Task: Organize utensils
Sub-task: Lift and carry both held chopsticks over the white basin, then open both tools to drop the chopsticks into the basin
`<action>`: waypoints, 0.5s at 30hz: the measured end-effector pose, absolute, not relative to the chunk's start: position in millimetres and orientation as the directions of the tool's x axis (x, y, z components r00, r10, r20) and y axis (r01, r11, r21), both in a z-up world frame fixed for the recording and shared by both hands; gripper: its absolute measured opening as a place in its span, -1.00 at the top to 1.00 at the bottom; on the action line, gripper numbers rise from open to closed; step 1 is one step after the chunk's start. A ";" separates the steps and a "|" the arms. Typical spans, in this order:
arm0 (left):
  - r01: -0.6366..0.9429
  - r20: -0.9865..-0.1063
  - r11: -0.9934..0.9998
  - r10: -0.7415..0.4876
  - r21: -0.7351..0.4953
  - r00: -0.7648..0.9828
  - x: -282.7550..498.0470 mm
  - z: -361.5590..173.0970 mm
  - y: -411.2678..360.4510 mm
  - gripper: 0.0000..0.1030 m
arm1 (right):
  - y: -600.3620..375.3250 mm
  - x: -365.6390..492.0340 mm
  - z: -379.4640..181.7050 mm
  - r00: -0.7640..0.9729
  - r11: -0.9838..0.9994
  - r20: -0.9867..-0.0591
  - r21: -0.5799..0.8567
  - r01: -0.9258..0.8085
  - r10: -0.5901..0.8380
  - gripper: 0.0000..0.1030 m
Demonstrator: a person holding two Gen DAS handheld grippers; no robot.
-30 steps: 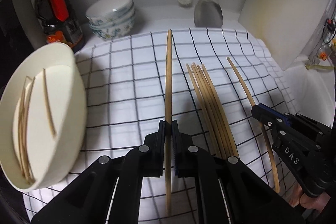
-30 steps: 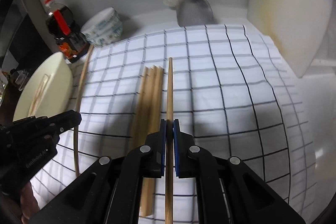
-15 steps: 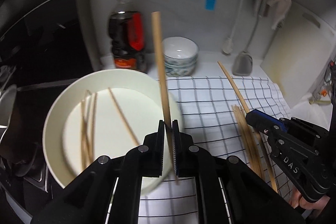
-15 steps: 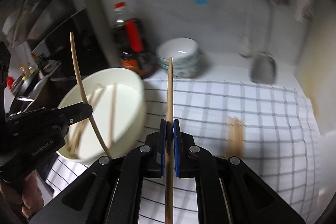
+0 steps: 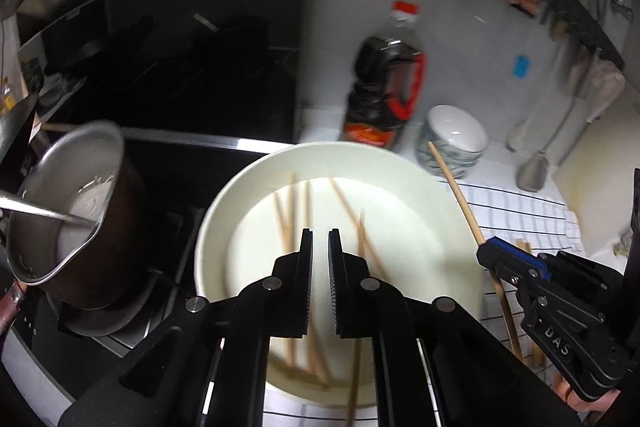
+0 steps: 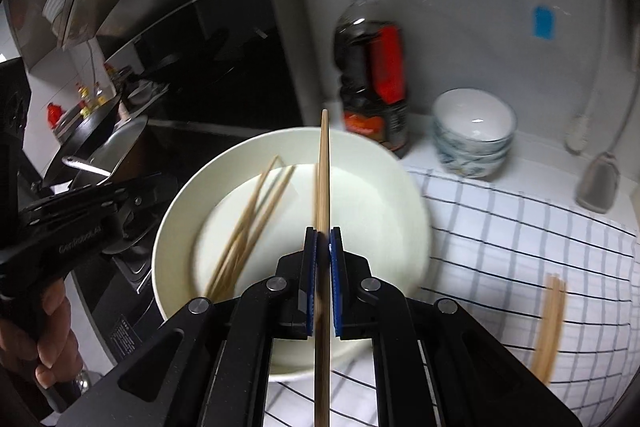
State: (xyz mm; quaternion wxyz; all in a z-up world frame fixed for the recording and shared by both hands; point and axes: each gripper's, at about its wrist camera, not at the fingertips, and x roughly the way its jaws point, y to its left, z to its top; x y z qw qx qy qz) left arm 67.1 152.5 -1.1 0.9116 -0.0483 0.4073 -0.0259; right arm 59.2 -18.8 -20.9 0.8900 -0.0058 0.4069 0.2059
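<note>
Hovering now over bowl [image 5: 224, 219], left tool [image 5: 319, 247] emptied

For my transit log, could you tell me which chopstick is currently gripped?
The chopstick clamped in the right gripper, pointing out over the white bowl; the others lie loose in that bowl or on the checked cloth.

dim, uneven light; the stove side is nearly black. motion blur smears the bottle [image 5: 384, 87] and plate rim [image 6: 420, 227]. fisheye bends and darkens the corners.

Left tool [image 5: 319, 251] over cream bowl [image 5: 224, 219] of chopsticks [image 5: 298, 211], right tool [image 5: 486, 254] clamping a chopstick [image 5: 456, 189]
</note>
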 end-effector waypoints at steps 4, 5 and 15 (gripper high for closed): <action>-0.025 -0.770 0.995 -0.062 -0.101 0.635 79.1 -22.1 166.6 0.83 | -3.3 74.0 -39.7 0.535 0.911 -0.759 0.184 -0.369 0.370 0.88; -0.031 -0.777 0.995 -0.057 -0.098 0.627 82.3 -27.0 168.5 0.83 | 1.5 77.7 -43.5 0.527 0.912 -0.767 0.182 -0.369 0.366 0.88; -0.063 -0.808 0.995 -0.029 -0.082 0.588 106.1 -47.9 181.6 0.63 | 19.4 105.7 -52.3 0.501 0.922 -0.801 0.155 -0.356 0.328 0.28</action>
